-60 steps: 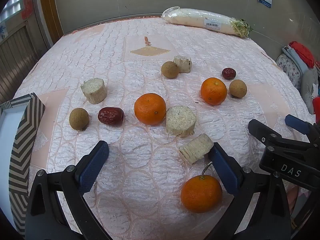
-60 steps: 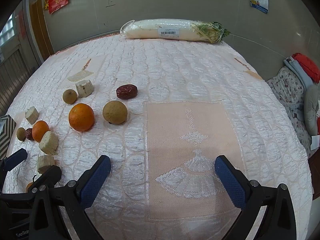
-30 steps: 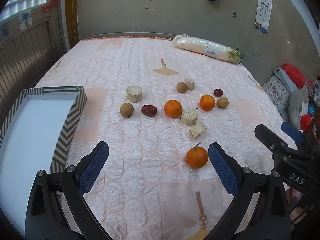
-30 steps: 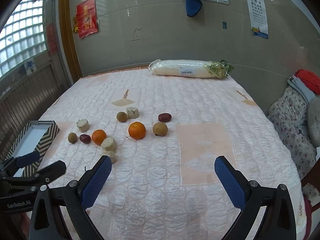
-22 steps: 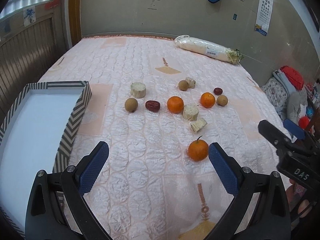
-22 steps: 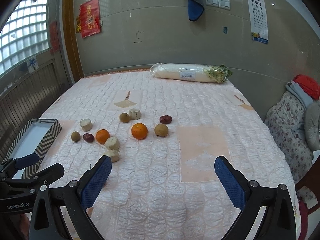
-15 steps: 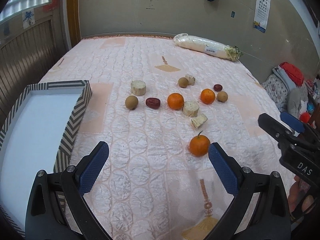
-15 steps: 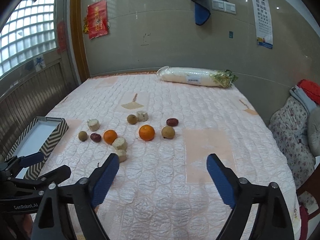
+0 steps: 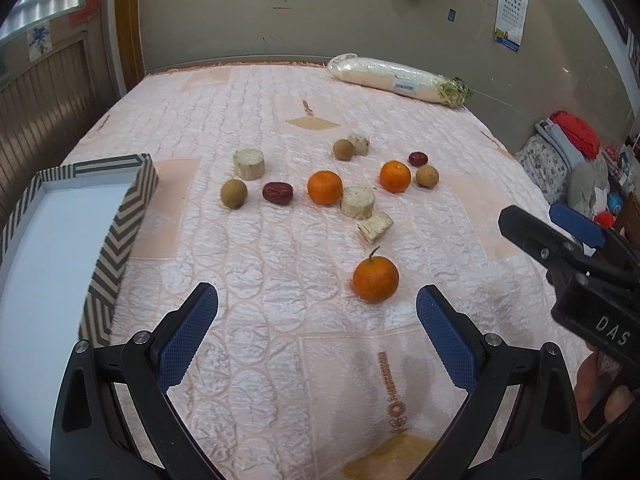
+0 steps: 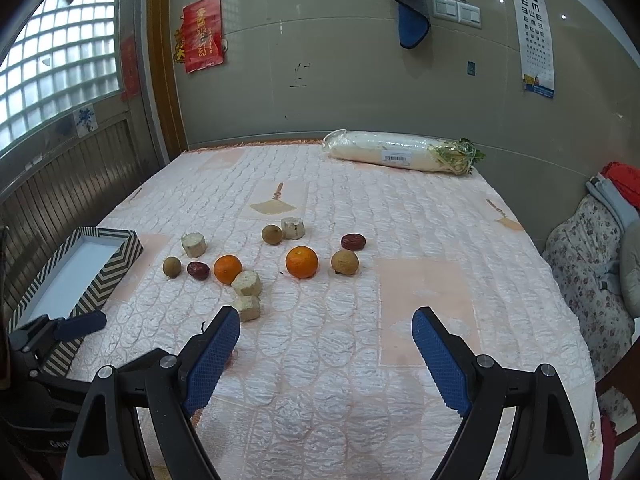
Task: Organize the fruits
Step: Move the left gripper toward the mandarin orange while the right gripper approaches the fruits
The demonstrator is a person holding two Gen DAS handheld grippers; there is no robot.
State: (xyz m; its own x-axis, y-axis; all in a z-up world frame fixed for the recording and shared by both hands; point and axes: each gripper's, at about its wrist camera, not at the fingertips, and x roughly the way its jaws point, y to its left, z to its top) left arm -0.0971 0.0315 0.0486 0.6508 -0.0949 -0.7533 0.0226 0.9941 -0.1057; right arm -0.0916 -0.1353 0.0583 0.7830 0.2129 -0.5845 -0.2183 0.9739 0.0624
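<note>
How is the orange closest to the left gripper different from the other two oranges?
The nearest orange carries a stem; the middle orange and far orange show none. The nearest sits alone, while the others sit among cut pieces, dates and brown fruits. All three are round, orange, similar-sized.

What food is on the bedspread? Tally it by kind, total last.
Oranges: 3
Red dates: 2
Brown round fruits: 3
Pale cut chunks: 4
Wrapped white radish: 1
Total: 13
</note>
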